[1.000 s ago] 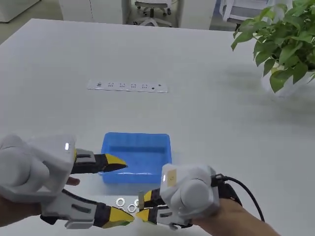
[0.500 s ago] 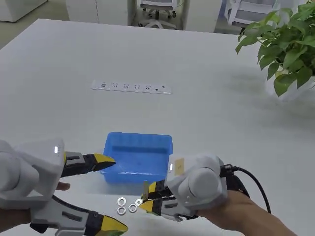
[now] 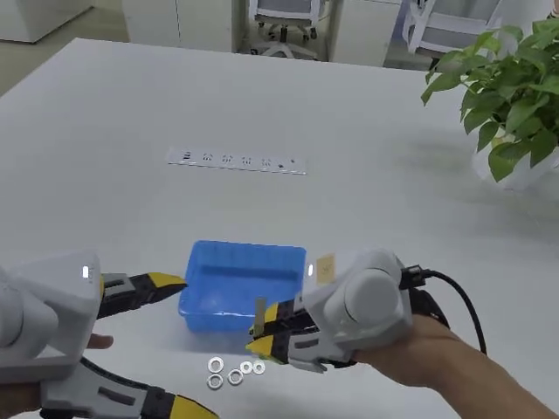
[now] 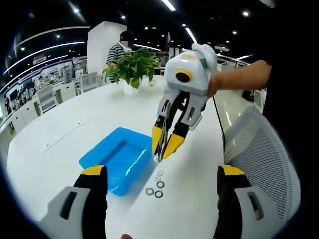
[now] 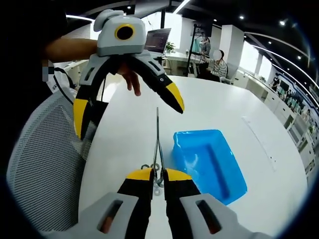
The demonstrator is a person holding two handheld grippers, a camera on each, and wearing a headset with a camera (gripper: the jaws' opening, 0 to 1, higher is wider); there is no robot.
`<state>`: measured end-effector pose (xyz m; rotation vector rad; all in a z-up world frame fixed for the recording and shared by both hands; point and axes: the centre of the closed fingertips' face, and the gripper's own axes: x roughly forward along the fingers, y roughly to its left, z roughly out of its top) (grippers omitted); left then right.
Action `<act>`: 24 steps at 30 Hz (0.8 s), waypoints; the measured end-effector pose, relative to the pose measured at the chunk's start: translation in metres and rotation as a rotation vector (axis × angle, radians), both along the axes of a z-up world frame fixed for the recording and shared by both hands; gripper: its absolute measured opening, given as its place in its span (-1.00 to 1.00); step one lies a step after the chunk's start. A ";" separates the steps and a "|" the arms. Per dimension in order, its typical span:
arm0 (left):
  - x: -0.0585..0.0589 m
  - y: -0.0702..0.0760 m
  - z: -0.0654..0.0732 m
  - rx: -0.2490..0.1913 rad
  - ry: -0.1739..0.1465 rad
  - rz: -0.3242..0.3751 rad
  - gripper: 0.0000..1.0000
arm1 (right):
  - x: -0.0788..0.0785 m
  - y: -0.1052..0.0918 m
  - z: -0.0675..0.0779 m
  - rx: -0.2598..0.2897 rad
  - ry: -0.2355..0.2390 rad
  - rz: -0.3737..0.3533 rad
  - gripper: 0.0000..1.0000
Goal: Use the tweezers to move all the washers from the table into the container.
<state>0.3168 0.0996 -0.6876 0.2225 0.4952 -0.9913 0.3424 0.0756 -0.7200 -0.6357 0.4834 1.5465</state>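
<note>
Your right gripper (image 5: pixel 157 175) is pinching the tweezers (image 5: pixel 157 134) tight. The left gripper (image 4: pixel 162 172) (gaping wide) is seeing their tips near the washers (image 4: pixel 157 186).

White table (image 3: pixel 376 227) carries blue container (image 3: pixel 236 275); washers (image 3: pixel 234 377) beside it; power strip (image 3: pixel 238 161) beyond.

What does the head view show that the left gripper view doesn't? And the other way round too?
The head view adds the white body of the left gripper, with a small light on it. The left gripper view adds ceiling lights, a person beyond the plant, and a mesh chair back. Both share the blue container, the washers lying on the table beside it, the plant, and the right gripper with its jaws shut on the tweezers.
</note>
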 end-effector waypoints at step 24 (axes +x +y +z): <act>0.019 0.010 0.008 0.024 -0.008 0.021 0.98 | 0.054 0.015 0.010 0.066 -0.061 -0.036 -0.81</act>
